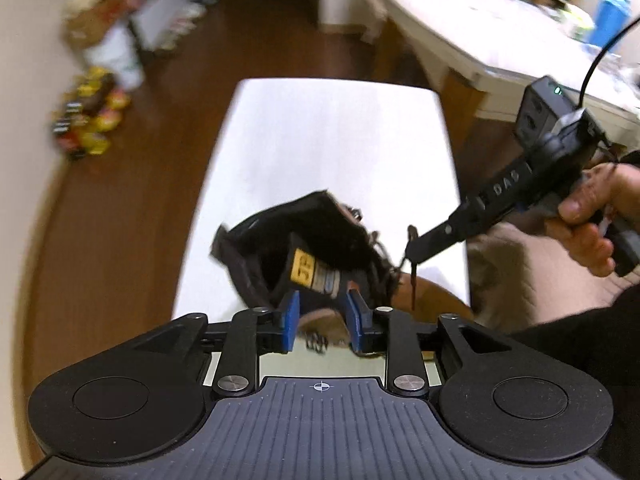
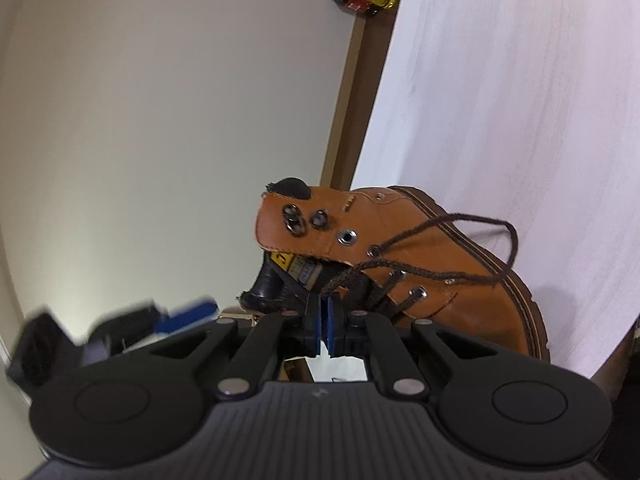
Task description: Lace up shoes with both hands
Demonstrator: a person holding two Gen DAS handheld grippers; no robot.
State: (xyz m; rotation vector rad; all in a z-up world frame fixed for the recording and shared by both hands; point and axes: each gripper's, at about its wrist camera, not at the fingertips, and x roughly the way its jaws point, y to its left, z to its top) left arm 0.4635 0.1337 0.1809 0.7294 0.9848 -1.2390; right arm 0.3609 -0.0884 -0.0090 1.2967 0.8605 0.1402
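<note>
Now | left claw (image 1: 322, 326) apart above boot (image 1: 312, 252) | right claw (image 2: 324, 326) clamped on lace (image 2: 344, 280) (boot's side)

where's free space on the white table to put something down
The far stretch of the white table, beyond the boot to the far edge, is bare, as is the strip left of the boot. It is crowded at the near right corner, where the right gripper pinches the lace beside the boot.
</note>
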